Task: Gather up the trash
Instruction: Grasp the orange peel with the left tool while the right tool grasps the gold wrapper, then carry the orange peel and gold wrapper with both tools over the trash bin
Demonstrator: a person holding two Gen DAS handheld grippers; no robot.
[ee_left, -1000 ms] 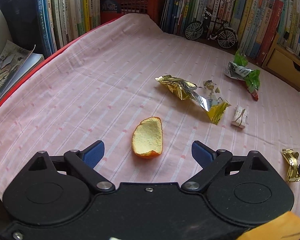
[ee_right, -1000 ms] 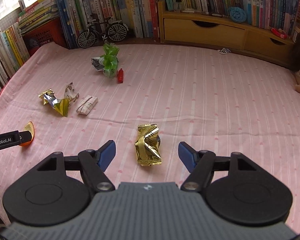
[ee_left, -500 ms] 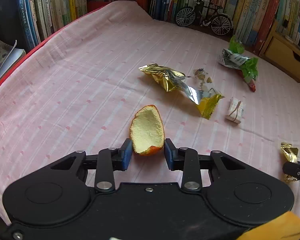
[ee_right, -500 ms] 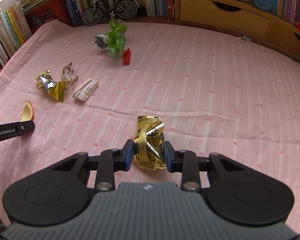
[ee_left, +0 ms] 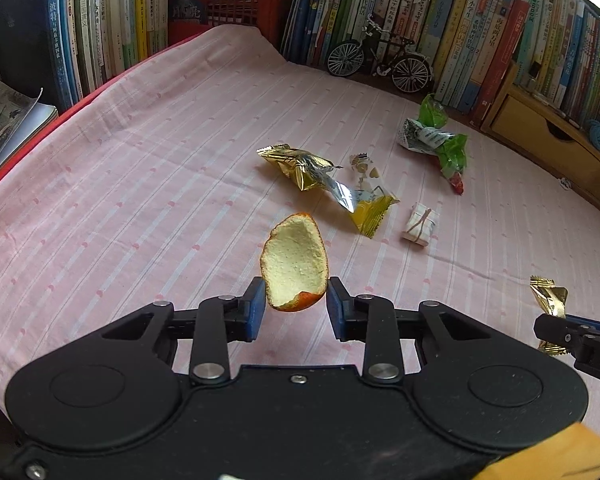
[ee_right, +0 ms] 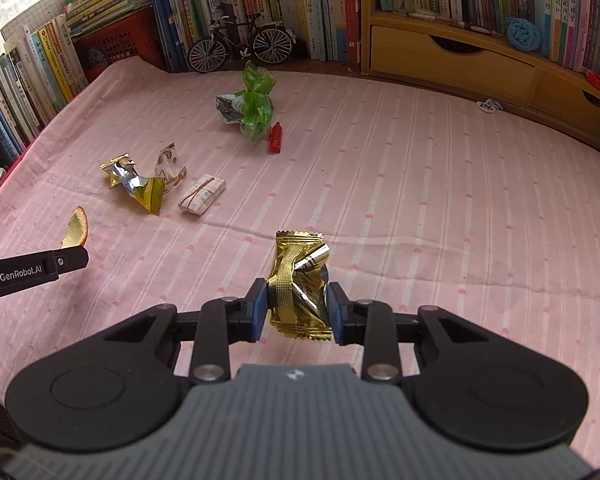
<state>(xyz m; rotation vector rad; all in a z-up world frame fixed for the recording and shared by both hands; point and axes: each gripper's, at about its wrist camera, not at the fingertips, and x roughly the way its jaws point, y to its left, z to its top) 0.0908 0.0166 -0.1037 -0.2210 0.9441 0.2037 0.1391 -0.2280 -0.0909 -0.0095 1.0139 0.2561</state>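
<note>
My left gripper (ee_left: 296, 306) is shut on a piece of orange peel (ee_left: 294, 264), held just above the pink striped cloth (ee_left: 140, 184). My right gripper (ee_right: 298, 310) is shut on a crumpled gold wrapper (ee_right: 300, 284), also lifted off the cloth. On the cloth lie a gold-and-silver snack bag (ee_left: 328, 184) (ee_right: 138, 184), a small torn wrapper (ee_right: 168, 162), a folded paper packet (ee_left: 420, 226) (ee_right: 202, 198), a green crumpled bag (ee_left: 436, 140) (ee_right: 254, 104) and a small red piece (ee_right: 275, 143). The right wrist view shows the peel (ee_right: 76, 232) at the left gripper's tip.
Rows of books (ee_left: 100, 20) and a red crate (ee_left: 228, 0) line the far and left edges. A model bicycle (ee_right: 240, 42) stands at the back. A wooden drawer unit (ee_right: 460, 60) runs along the back right. Magazines (ee_left: 4, 120) lie off the left edge.
Both grippers went from open to shut around their items, the left on the peel and the right on the gold wrapper, and both have since risen off the cloth.
</note>
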